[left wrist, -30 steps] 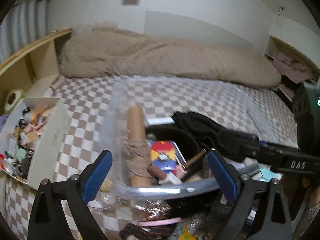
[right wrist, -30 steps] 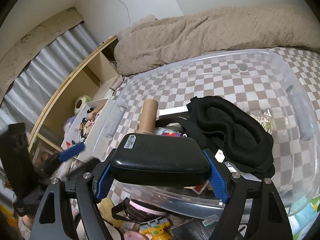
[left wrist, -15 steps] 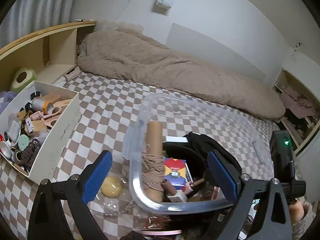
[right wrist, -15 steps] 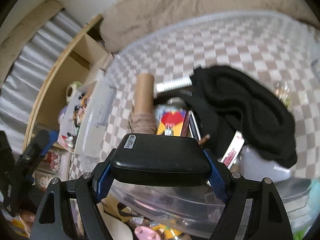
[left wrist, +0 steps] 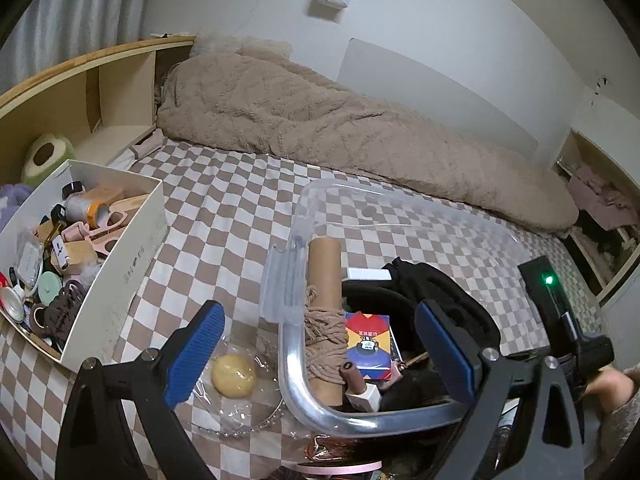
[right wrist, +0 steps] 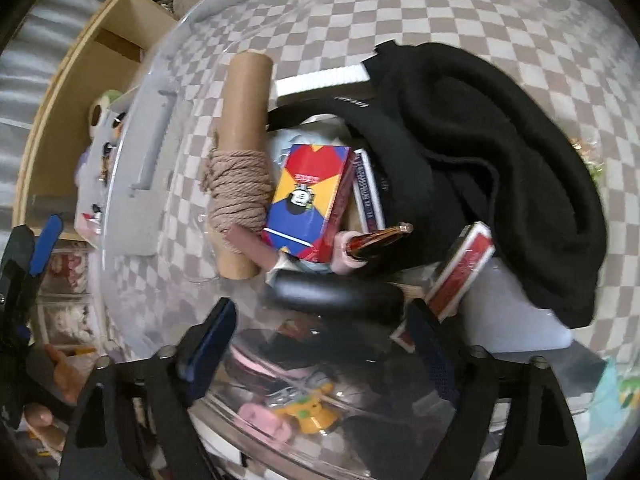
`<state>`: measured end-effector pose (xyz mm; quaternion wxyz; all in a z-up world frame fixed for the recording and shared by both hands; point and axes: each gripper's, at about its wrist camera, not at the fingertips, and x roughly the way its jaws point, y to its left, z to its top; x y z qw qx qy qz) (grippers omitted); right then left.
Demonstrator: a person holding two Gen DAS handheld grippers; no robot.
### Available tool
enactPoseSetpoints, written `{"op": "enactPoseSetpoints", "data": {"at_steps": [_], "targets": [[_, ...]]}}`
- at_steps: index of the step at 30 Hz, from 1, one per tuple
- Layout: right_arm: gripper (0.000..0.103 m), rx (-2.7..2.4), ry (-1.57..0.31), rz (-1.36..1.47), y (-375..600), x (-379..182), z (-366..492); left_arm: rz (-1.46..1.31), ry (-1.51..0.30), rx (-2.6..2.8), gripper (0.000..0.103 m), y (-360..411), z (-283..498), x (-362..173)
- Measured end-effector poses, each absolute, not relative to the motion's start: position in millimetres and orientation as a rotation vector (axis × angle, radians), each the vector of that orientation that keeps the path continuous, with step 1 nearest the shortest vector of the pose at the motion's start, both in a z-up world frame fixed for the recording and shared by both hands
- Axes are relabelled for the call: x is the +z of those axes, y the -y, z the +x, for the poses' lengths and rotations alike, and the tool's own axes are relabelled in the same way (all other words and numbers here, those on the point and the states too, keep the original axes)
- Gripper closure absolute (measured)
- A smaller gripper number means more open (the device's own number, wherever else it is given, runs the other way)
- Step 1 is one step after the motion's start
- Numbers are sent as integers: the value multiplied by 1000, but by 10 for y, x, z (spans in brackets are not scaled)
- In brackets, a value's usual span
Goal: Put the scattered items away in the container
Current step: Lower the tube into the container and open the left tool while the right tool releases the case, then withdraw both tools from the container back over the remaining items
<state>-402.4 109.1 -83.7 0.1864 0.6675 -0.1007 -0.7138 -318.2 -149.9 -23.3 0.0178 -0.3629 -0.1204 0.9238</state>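
Note:
A clear plastic bin (left wrist: 296, 380) (right wrist: 132, 208) on the checkered bed holds a rope-wound cardboard tube (left wrist: 324, 280) (right wrist: 244, 120), a colourful card box (left wrist: 368, 340) (right wrist: 308, 200), a red card box (right wrist: 464, 268) and a black garment (right wrist: 480, 140). A black zip case (right wrist: 332, 292) lies in the bin just beyond my right gripper (right wrist: 320, 332), whose jaws are opening; the pads are off the case. My left gripper (left wrist: 320, 350) hangs open over the bin's near corner with nothing between its fingers. A yellow ball (left wrist: 233, 376) in a clear bag lies on the bed left of the bin.
A white box (left wrist: 132, 240) full of small items stands at the left. A beige blanket (left wrist: 320, 120) runs along the far side, with a wooden shelf (left wrist: 80, 80) at the back left. A pink and yellow toy (right wrist: 304, 408) lies outside the bin's near wall.
My right gripper tipped down over the bin and let go of the black case, which now lies inside. The left gripper drew back from the bin and rolled a little.

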Motion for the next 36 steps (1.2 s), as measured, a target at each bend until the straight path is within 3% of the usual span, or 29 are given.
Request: {"op": "enactPoseSetpoints", "data": {"at_steps": [14,16,17,20,31,36], "targets": [[12,-2137,273,1774,-1168,-580,-3954,-1153,366,2842,6,1399,-3166,-270],[9,-2183,271,1733,-1198,-539,-3921,-1158,369,2844,6,1393,-3161,-277],[0,-2220,260,1706,-1225,-511,-3891,-1161,371,2843,6,1387,-3158,-280],[0,-2283,221,1640,-1293,-453,-3795,-1159,374,2844,0,1353,-3142,-284],[0,-2469,269,1425,-1499,-231,-3508,-1126,346,2753,0,1123,-3064,-235],[0,-2603,190,1237,-1522,-36,-3280,-1102,267,2810,0,1001,-2928,-157]]}}
